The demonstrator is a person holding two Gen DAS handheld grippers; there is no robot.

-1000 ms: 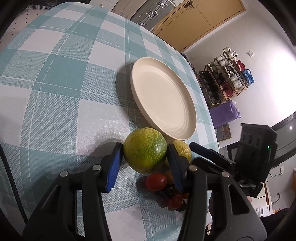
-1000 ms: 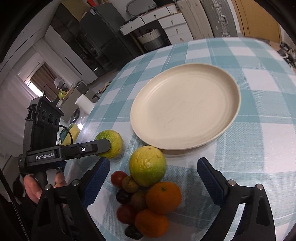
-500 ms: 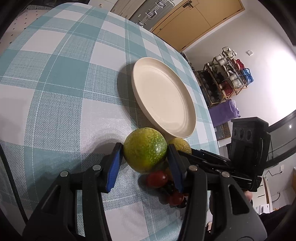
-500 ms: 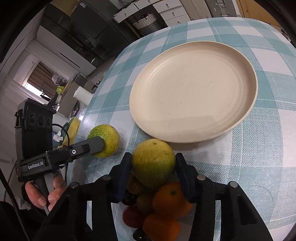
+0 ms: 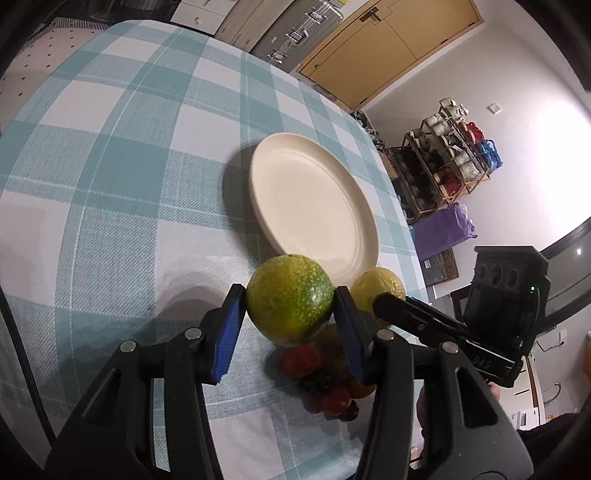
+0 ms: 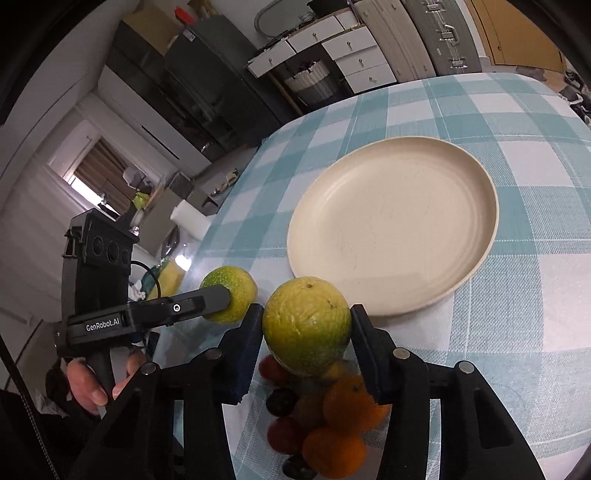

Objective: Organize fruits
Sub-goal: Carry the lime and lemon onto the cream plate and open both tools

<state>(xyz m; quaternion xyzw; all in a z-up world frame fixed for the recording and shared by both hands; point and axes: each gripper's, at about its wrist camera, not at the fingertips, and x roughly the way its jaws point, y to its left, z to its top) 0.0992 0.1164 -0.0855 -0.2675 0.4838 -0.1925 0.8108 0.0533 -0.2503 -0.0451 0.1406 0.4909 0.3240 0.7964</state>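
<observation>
Each hand-held gripper pinches 1 green-yellow fruit, left (image 5: 290,319) on its fruit (image 5: 290,299), right (image 6: 306,332) on its fruit (image 6: 306,325), just above the fruit pile (image 6: 325,421), cream plate (image 6: 393,229) straight ahead, nearer the right.

A lived-in home dining area, round table under a teal-and-white checked cloth (image 5: 110,155), white chest of small drawers (image 6: 332,55), tall dark fridge (image 6: 207,74), wooden double doors (image 5: 388,40), metal shoe rack crowded with shoes (image 5: 454,155), silver hard-shell suitcase (image 5: 295,29)
</observation>
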